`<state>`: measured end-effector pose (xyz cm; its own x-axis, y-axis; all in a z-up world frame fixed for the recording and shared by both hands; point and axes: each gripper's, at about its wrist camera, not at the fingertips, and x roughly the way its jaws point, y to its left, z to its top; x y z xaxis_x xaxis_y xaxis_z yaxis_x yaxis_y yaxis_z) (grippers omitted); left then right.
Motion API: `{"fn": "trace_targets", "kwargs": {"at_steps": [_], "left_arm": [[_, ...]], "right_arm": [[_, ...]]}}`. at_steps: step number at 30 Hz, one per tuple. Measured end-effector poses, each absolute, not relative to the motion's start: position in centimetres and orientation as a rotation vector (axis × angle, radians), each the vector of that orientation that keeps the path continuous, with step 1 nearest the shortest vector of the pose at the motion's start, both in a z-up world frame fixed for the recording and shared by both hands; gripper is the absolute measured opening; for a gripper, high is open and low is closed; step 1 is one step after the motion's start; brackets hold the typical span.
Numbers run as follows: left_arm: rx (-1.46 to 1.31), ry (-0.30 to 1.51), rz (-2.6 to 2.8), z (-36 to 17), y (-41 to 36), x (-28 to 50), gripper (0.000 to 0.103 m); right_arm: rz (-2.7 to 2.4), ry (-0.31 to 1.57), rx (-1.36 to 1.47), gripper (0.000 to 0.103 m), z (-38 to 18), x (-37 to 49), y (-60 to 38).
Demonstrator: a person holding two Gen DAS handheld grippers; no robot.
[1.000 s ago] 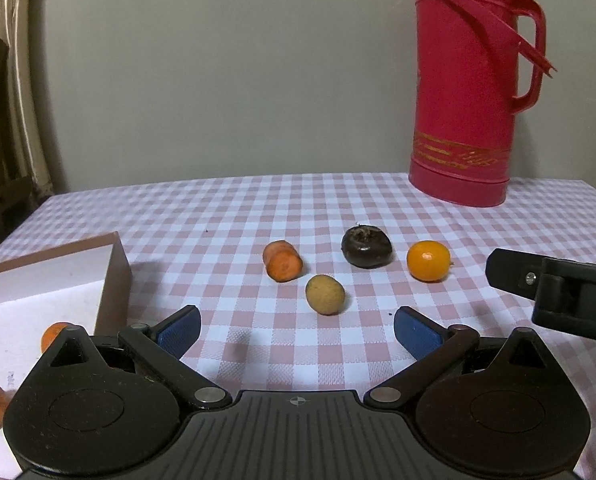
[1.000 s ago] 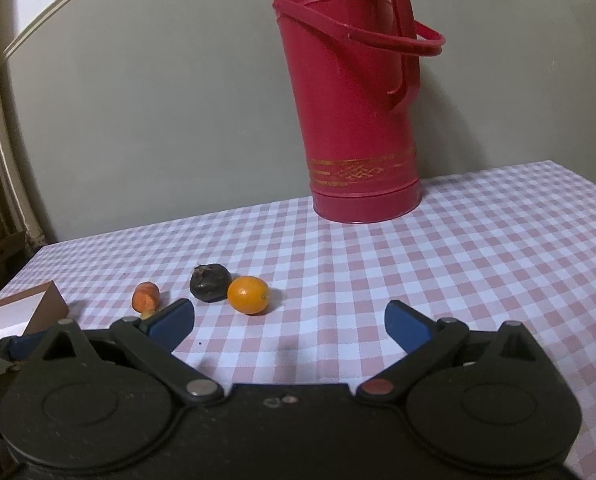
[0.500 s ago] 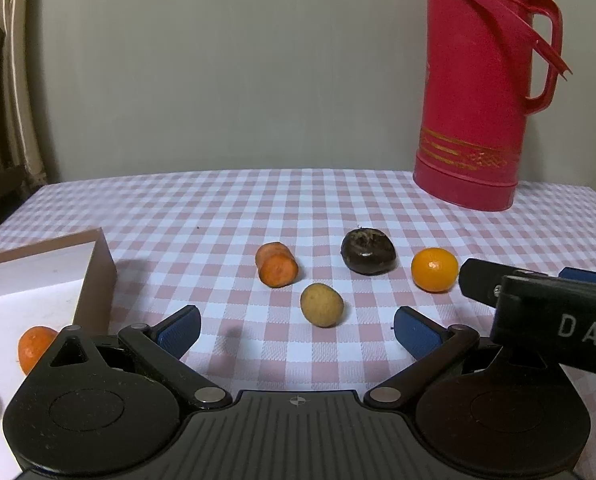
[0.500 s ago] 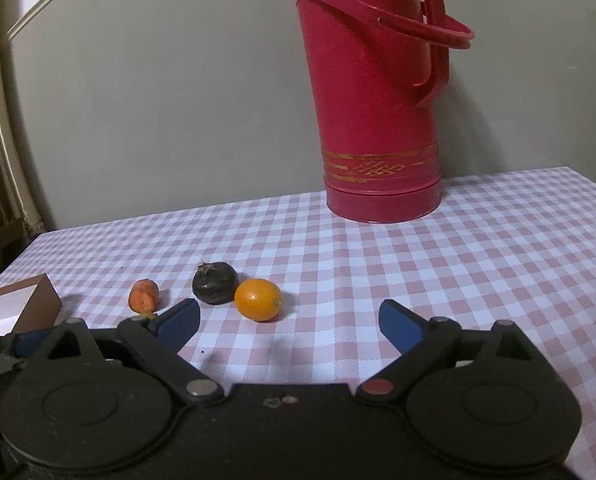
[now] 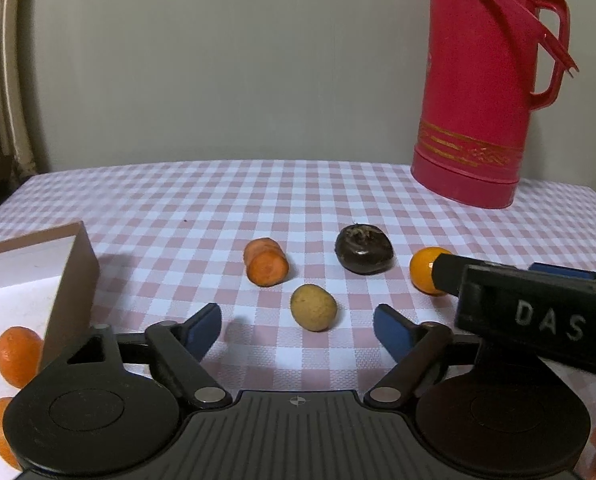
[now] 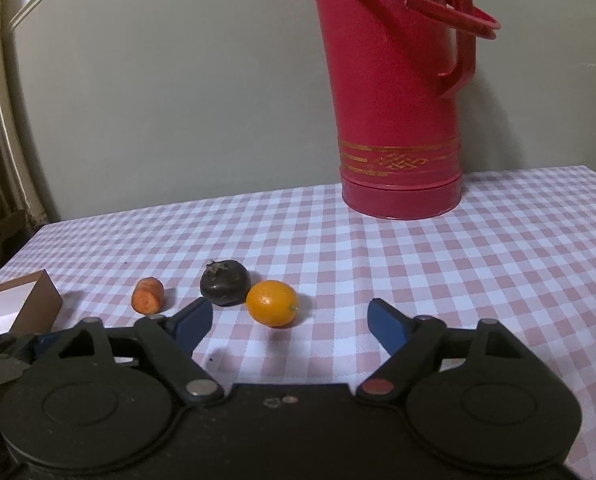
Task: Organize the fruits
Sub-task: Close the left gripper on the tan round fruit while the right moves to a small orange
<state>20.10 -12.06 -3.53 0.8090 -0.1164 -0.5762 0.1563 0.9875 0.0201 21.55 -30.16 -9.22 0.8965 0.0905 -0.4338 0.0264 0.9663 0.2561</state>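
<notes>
While both sets of jaws are closing, the left gripper (image 5: 297, 322) frames the tan round fruit (image 5: 313, 307) without yet touching it, and the right gripper (image 6: 290, 320) frames the small orange (image 6: 272, 303) likewise. Carrot piece (image 5: 266, 267) sits at eleven o'clock, the box (image 5: 38, 280) at nine. Judged: paired grasps underway; next, pinch gently, lift, carry to the box across the bench (image 5: 218, 208).

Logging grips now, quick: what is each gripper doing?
Left gripper: jaws closing around the tan fruit, not gripping yet.
Right gripper: jaws closing toward the kumquat, holding nothing.
</notes>
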Motion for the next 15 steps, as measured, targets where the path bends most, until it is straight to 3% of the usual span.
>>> {"fn": "trace_targets", "kwargs": {"at_steps": [3, 7, 10, 13, 15], "left_arm": [[0.062, 0.614, -0.143, -3.6, -12.1, 20.4, 0.082], [0.05, 0.624, -0.159, -3.7, -12.1, 21.0, 0.069], [0.032, 0.631, -0.161, -3.8, -12.1, 21.3, 0.066], [0.022, 0.633, -0.17, -3.9, -12.0, 21.5, 0.052], [0.02, 0.633, -0.172, -3.9, -12.1, 21.6, 0.051]], "right_arm": [[0.038, 0.472, 0.283, 0.07, -9.4, 22.2, -30.2], [0.044, 0.478, 0.281, 0.07, -9.5, 22.7, -29.9], [0.048, 0.477, 0.282, 0.07, -9.5, 22.8, -29.7], [0.051, 0.482, 0.282, 0.069, -9.6, 23.1, -29.6], [0.052, 0.485, 0.284, 0.069, -9.6, 23.3, -29.7]]}}
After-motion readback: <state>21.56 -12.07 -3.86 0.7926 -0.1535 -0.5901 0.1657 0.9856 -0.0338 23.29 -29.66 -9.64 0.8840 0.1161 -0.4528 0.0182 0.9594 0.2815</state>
